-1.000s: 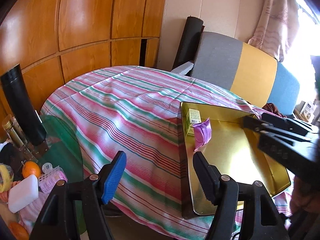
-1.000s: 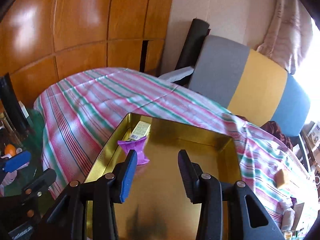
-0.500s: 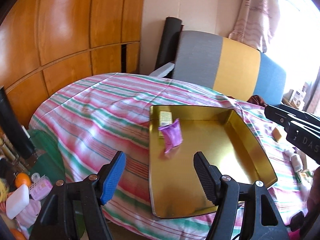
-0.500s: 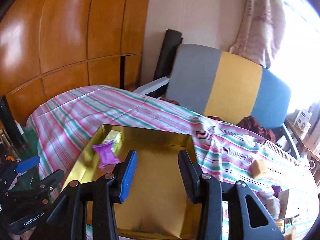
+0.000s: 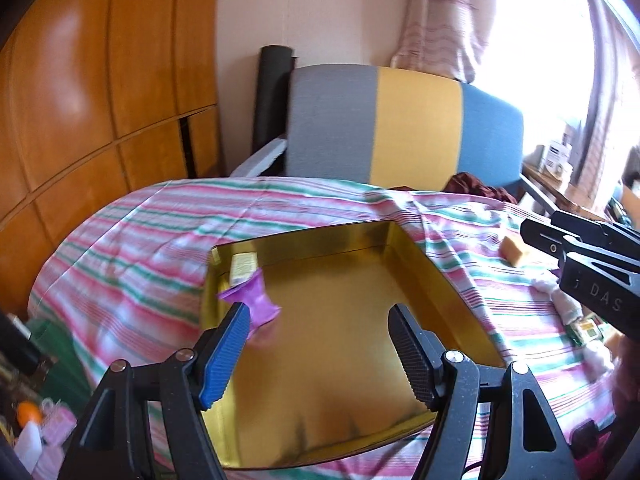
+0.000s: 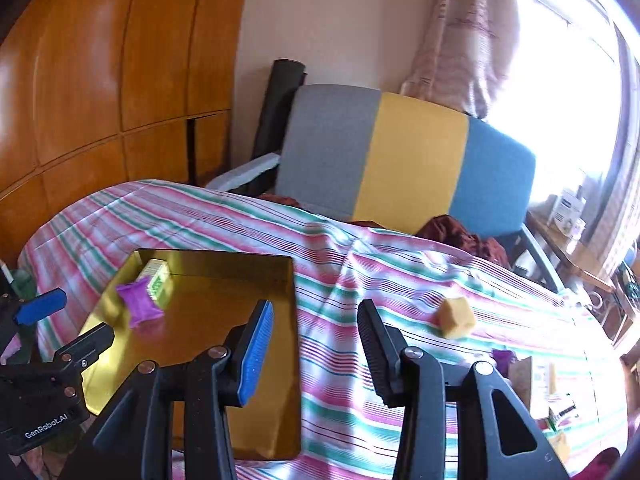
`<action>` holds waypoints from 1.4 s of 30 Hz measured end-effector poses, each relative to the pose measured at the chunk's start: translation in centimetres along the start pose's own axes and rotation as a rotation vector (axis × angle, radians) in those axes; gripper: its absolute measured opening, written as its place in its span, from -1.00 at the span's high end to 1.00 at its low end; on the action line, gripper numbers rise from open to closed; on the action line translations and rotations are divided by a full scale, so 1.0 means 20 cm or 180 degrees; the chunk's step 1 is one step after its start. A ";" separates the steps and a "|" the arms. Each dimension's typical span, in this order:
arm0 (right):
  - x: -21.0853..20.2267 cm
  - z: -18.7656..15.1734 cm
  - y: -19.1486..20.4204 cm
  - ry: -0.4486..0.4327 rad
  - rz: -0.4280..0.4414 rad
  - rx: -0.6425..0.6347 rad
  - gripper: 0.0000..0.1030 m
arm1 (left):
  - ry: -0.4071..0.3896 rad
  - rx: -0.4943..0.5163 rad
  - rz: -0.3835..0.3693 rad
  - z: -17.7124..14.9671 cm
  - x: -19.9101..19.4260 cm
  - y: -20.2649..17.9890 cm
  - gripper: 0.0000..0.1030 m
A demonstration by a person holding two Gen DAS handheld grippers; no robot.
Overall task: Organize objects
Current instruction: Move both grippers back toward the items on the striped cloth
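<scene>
Two items counted inside gold tray (image 6: 280, 280), at its far-left corner: one purple wrapper (image 6: 139, 305), one yellow-green packet (image 6: 157, 276). One tan block (image 6: 456, 317) on striped cloth right of tray. Left gripper (image 5: 320, 344) parted, empty, over tray; right gripper (image 6: 316, 340) parted, empty, over tray's right edge.

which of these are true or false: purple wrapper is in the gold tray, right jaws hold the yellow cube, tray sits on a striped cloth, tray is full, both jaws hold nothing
1. The purple wrapper lies in the gold tray. True.
2. The right gripper holds the yellow cube. False: the cube lies on the cloth, apart from the jaws.
3. The tray sits on a striped cloth. True.
4. The tray is full. False: only the wrapper and a small green-and-white packet show in it.
5. Left gripper and right both hold nothing. True.
</scene>
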State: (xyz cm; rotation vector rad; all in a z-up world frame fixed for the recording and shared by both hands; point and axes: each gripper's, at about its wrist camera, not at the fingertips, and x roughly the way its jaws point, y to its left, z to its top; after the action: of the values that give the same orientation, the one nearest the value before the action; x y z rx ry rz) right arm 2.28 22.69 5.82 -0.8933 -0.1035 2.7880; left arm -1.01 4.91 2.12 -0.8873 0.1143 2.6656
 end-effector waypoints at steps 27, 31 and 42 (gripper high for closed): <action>0.28 -0.43 -1.34 0.0772 -0.1243 0.1089 0.13 | 0.0399 0.0659 -0.0720 0.22 0.39 -0.78 -0.44; 0.23 -0.44 -1.45 0.0732 -0.1248 0.1426 0.13 | 0.0507 0.0765 -0.0877 0.27 0.50 -0.97 -0.44; 0.24 -0.51 -1.57 0.0933 -0.1102 0.1883 0.13 | 0.1275 0.0501 -0.1333 0.38 0.98 -1.45 -0.70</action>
State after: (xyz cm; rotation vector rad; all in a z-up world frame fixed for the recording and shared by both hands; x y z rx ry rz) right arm 9.97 54.38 -1.15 -0.9873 0.5296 2.1492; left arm -10.57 39.09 -2.64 -1.2271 0.2029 2.0435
